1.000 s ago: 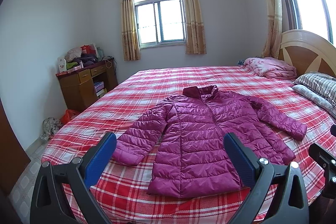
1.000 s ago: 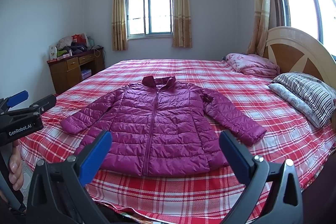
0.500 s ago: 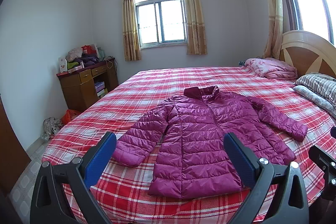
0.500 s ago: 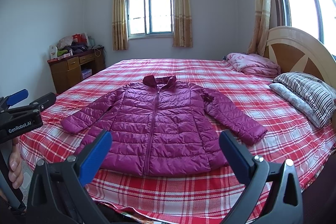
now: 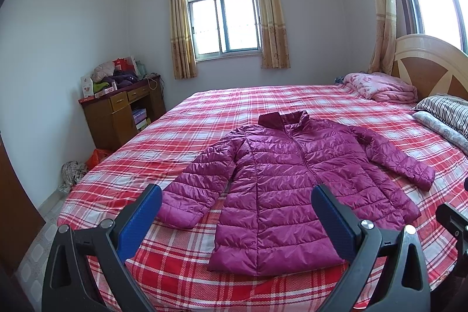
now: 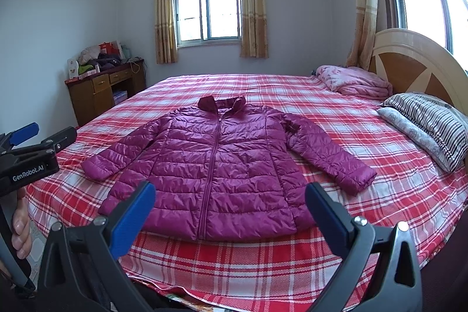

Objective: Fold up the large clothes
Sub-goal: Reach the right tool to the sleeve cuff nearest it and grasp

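Nothing has shifted: both grippers hover level, jaws spread, before the jacket

wooden desk, striped pillow, pink blanket.

Glossy quilted jacket; woven bedspread

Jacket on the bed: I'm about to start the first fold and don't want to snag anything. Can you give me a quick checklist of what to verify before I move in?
1. Jacket lies flat, front up, zipped: ok.
2. Both sleeves spread out to the sides, not tucked under: ok.
3. Left gripper open and holding nothing: ok.
4. Right gripper open and holding nothing: ok.
5. Pillows and pink blanket lie apart from the jacket: ok.
6. Anything trapped beneath the jacket: cannot tell.
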The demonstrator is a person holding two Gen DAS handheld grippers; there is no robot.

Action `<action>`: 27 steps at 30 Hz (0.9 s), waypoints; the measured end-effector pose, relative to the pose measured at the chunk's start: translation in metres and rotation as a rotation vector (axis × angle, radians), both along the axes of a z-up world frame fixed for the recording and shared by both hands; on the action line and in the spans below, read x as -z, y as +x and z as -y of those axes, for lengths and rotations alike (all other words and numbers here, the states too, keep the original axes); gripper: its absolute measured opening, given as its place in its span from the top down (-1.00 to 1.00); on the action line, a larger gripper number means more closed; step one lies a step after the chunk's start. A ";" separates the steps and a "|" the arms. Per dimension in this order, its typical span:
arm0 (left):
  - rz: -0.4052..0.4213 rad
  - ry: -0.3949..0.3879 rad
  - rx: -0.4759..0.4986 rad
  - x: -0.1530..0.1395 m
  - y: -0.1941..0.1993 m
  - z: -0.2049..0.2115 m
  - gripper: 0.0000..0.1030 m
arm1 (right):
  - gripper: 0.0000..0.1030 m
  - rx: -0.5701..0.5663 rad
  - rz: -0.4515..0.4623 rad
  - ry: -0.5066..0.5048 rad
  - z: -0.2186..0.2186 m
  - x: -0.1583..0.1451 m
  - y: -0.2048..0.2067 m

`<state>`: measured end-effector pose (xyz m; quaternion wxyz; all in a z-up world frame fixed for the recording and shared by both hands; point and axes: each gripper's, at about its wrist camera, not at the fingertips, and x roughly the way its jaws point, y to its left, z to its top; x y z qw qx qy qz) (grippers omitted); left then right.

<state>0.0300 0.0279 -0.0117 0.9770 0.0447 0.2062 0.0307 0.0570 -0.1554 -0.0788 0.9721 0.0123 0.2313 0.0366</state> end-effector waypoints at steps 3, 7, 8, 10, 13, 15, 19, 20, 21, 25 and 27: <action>-0.013 0.007 -0.005 0.010 0.013 -0.002 -0.98 | -1.00 0.021 -0.014 0.023 0.014 0.009 0.011; -0.020 0.025 -0.019 0.023 0.035 -0.004 -0.98 | -1.00 0.096 -0.045 0.054 0.045 0.024 0.031; -0.031 0.021 -0.016 0.027 0.043 -0.005 -0.98 | -1.00 0.116 -0.054 0.065 0.054 0.028 0.036; -0.054 0.022 -0.017 0.035 0.059 -0.006 -0.98 | -1.00 0.168 -0.081 0.082 0.074 0.038 0.046; -0.082 0.025 -0.011 0.048 0.083 -0.007 -0.98 | -1.00 0.228 -0.122 0.130 0.102 0.053 0.057; -0.101 0.037 -0.012 0.057 0.102 -0.006 -0.98 | -1.00 0.264 -0.154 0.145 0.118 0.062 0.067; -0.130 0.057 -0.023 0.075 0.143 -0.004 -0.98 | -0.95 0.343 -0.198 0.184 0.153 0.075 0.087; -0.138 0.057 -0.029 0.080 0.154 -0.004 -0.98 | -0.94 0.359 -0.208 0.200 0.162 0.078 0.093; -0.144 0.055 -0.036 0.085 0.165 -0.004 -0.98 | -0.92 0.378 -0.219 0.216 0.172 0.081 0.098; -0.171 0.043 -0.053 0.100 0.200 -0.004 -0.98 | -0.81 0.440 -0.266 0.265 0.204 0.094 0.123; -0.181 0.043 -0.062 0.106 0.217 -0.002 -0.98 | -0.76 0.469 -0.285 0.285 0.219 0.100 0.135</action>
